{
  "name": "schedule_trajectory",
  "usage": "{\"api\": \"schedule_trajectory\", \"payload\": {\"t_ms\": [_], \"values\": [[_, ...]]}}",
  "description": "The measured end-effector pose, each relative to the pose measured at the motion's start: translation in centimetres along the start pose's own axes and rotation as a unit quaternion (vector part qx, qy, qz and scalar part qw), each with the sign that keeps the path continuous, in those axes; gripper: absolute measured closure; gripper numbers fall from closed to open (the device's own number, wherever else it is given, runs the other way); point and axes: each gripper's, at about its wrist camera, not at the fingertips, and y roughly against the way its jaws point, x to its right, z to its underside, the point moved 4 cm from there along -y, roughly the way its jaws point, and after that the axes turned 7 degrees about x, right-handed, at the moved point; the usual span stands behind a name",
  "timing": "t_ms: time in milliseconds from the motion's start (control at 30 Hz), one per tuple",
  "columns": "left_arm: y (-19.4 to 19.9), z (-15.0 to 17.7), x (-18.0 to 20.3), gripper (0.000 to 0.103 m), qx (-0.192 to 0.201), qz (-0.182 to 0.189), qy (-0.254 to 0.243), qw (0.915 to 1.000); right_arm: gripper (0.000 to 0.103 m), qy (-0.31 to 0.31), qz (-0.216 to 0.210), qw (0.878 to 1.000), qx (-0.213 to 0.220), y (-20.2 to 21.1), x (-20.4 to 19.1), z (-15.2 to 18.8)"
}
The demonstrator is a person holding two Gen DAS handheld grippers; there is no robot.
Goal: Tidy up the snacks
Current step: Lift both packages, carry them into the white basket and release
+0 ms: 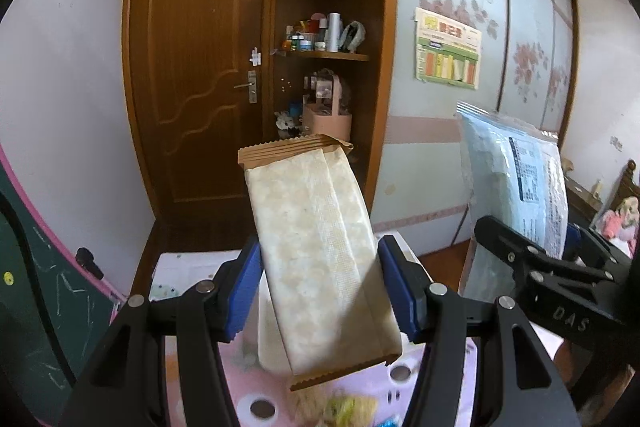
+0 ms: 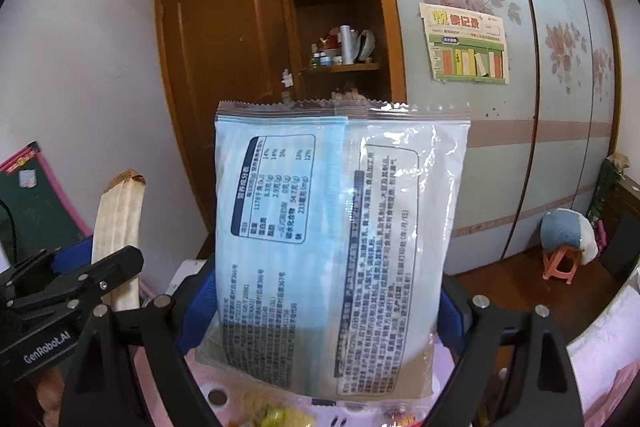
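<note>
**Meanwhile, each tool held one snack packet aloft**

Evidently both hands were busy. The left tool (image 1: 320,291), black-framed with blue pads, was clamped on a long beige packet with brown crimped ends (image 1: 316,247); the packet's two long edges pressed against the pads, and it stuck up and forward between them, tilted slightly. The right tool (image 2: 324,311) gripped a wide pale-blue and clear plastic snack bag printed with a nutrition table (image 2: 328,235), held upright by its lower part, its sides against the blue pads, so that the jaws stood wide around it.

From the left wrist view, the blue bag (image 1: 516,187) rose just to the right of the left tool, with the right tool's black frame (image 1: 560,267) below it. From the right wrist view, the beige packet (image 2: 120,227) stood just to the left of the right tool.

Below both tools lay a pink surface (image 1: 248,387) with blurred yellow snacks (image 2: 280,415) at the lower edge. Beyond the tools stood a brown wooden door (image 1: 200,67) and open corner shelves holding small bottles (image 1: 320,35).
</note>
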Motion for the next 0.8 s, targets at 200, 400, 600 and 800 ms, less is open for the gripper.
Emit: {"api": "schedule_trajectory", "payload": {"t_ms": [200,400,600,800], "values": [[-8.0,0.0,-0.6,0.046,-0.023,-0.019,-0.009,0.9995,0.013,0.003,0.014,1.000,-0.019,-6.0,-0.5,-0.3],[-15.5,4.0,-1.8,0.046,-0.093,-0.029,-0.010,0.9952,0.012,0.025,0.037,0.997,-0.070,-12.8,-0.5,2.5],[-20.5,8.7,-3.4,0.034,-0.149,-0.015,-0.004,0.9887,0.010,0.045,0.046,0.988,-0.141,-18.3,-0.5,7.8],[-21.0,11.1,-6.6,0.004,-0.147,-0.012,0.078,0.9860,0.008,0.056,0.022,0.979,-0.192,-20.5,-1.2,12.7]]}}
